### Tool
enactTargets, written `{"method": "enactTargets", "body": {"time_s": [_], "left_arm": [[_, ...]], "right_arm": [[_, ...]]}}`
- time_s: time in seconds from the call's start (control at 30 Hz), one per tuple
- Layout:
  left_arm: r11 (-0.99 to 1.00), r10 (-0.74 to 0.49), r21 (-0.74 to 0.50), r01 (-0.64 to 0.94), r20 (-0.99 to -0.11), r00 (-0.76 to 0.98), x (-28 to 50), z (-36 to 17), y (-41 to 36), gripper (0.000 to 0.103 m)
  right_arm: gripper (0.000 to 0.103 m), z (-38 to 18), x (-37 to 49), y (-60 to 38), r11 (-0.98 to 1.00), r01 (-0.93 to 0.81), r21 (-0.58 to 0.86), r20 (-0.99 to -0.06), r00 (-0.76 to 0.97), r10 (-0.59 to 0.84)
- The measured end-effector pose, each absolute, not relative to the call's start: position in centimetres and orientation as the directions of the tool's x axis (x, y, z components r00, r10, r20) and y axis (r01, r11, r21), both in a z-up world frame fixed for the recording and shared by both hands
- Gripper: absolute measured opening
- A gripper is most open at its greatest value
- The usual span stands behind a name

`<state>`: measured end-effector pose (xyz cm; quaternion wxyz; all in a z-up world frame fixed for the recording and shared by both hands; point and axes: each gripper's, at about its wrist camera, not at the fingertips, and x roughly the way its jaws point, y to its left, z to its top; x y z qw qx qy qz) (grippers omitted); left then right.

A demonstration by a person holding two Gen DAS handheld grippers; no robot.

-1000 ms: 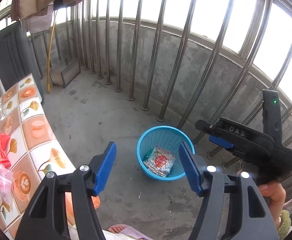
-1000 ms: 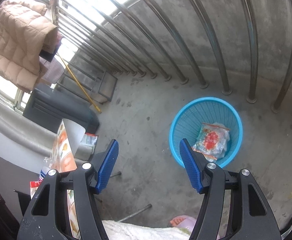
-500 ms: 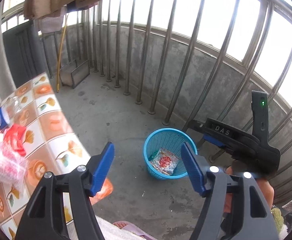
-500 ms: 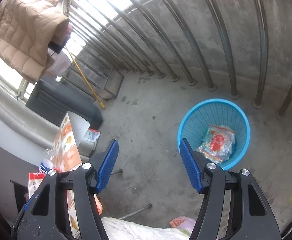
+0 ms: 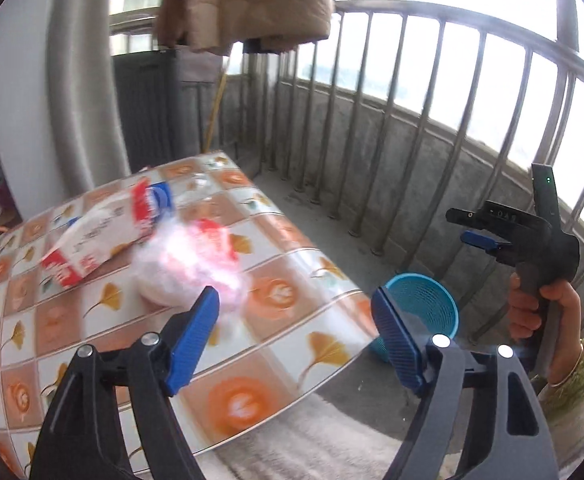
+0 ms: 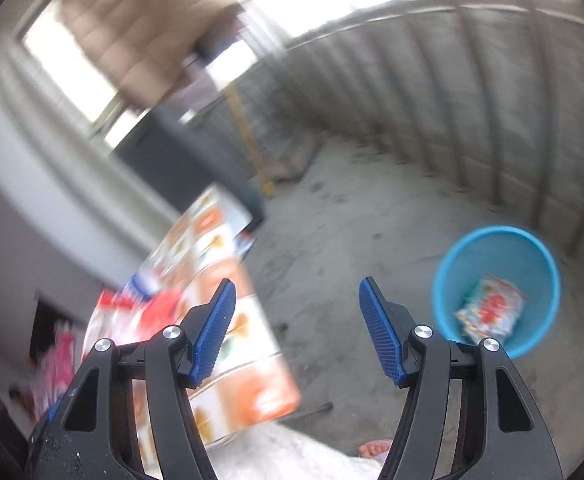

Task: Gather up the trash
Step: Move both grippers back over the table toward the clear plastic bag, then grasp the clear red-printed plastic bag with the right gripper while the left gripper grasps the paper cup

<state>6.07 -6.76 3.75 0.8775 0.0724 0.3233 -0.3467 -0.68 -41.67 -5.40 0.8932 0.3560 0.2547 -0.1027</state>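
Left fingers: your left gripper [image 5: 294,336] is empty and its jaws are opening, with nothing between the blue pads.
Right fingers: your right gripper [image 6: 296,328] stands parted and empty too; in the left view it shows held up beside the railing [image 5: 444,128].
What changed: a second ago both cameras looked down at the bin; now the left one has swung over the tabletop [image 5: 275,364], and the right view has turned that way as well.
Meaning: one piece appears binned, so you seem to be going back for the next.
Nearest trash: a crumpled clear bag [image 5: 187,260], blurred, with red inside, lies on the tabletop just beyond your left fingers.
Other trash: one red-and-white packet [image 5: 99,236] lies touching or just behind the bag; something blue and white sits behind it, too blurred to name.
Bin: one blue basket [image 6: 496,288] stands on the floor near the railing, well apart from the tabletop.
In the bin: one printed wrapper [image 6: 490,308].
Count: two grippers, one bin, one wrapper inside, at least two pieces left on the tabletop.
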Motion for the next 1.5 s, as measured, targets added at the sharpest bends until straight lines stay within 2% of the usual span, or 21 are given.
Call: {"method": "enactTargets", "body": {"time_s": [0.13, 0.3, 0.37, 0.47, 0.6, 0.7, 0.83, 0.87, 0.93, 0.97, 1.07, 1.17, 1.5], "left_arm": [[0.796, -0.552, -0.158, 0.585, -0.586, 0.594, 7.4, 2.2, -1.8, 0.078], [0.832, -0.543, -0.267, 0.487, -0.575, 0.612, 10.6, 0.5, 1.5, 0.078], [0.835, -0.545, -0.298, 0.463, -0.568, 0.617, 11.7, 0.0, 2.4, 0.078], [0.846, -0.533, -0.343, 0.409, -0.588, 0.609, 13.7, -0.7, 2.9, 0.078], [0.853, -0.52, -0.397, 0.34, -0.589, 0.619, 15.6, -1.4, 4.2, 0.074], [0.853, -0.515, -0.42, 0.309, -0.59, 0.621, 16.4, -1.8, 5.1, 0.065], [0.848, -0.52, -0.442, 0.291, -0.59, 0.618, 17.2, -2.4, 5.9, 0.051], [0.844, -0.526, -0.453, 0.288, -0.589, 0.614, 17.4, -2.6, 6.1, 0.047], [0.833, -0.541, -0.471, 0.289, -0.587, 0.603, 17.5, -3.0, 6.3, 0.041], [0.829, -0.547, -0.478, 0.291, -0.586, 0.598, 17.5, -3.1, 6.3, 0.037], [0.82, -0.561, -0.487, 0.3, -0.583, 0.587, 17.2, -3.5, 6.2, 0.03], [0.813, -0.572, -0.49, 0.313, -0.576, 0.583, 16.8, -3.5, 6.1, 0.025], [0.824, -0.562, -0.453, 0.339, -0.579, 0.591, 16.2, -2.8, 4.4, 0.024]], "right_arm": [[0.063, -4.7, 2.7, -37.4, 0.806, 0.223, 0.548, -0.54, 0.83, 0.137], [0.063, -5.2, 7.9, -33.1, 0.789, 0.064, 0.611, -0.537, 0.766, 0.353], [0.063, -4.9, 10.3, -30.8, 0.805, 0.009, 0.593, -0.55, 0.735, 0.397], [0.063, -4.2, 12.5, -26.8, 0.872, -0.093, 0.481, -0.579, 0.713, 0.396], [0.073, -4.1, 13.8, -21.1, 0.92, -0.28, 0.274, -0.603, 0.695, 0.391], [0.077, -5.2, 14.3, -17.8, 0.93, -0.352, 0.101, -0.639, 0.694, 0.332], [0.077, -7.2, 14.3, -14.6, 0.923, -0.365, -0.125, -0.663, 0.723, 0.196], [0.075, -7.8, 14.3, -13.9, 0.919, -0.35, -0.181, -0.662, 0.734, 0.149], [0.061, -8.8, 14.7, -12.9, 0.914, -0.33, -0.235, -0.67, 0.736, 0.093], [0.047, -9.0, 14.7, -12.7, 0.915, -0.322, -0.245, -0.675, 0.734, 0.078], [0.026, -8.5, 13.9, -13.6, 0.938, -0.285, -0.196, -0.678, 0.731, 0.08], [0.017, -7.5, 13.0, -15.0, 0.964, -0.241, -0.116, -0.669, 0.736, 0.104], [0.013, -4.4, 9.6, -20.8, 0.963, -0.161, 0.215, -0.598, 0.758, 0.261]]}}
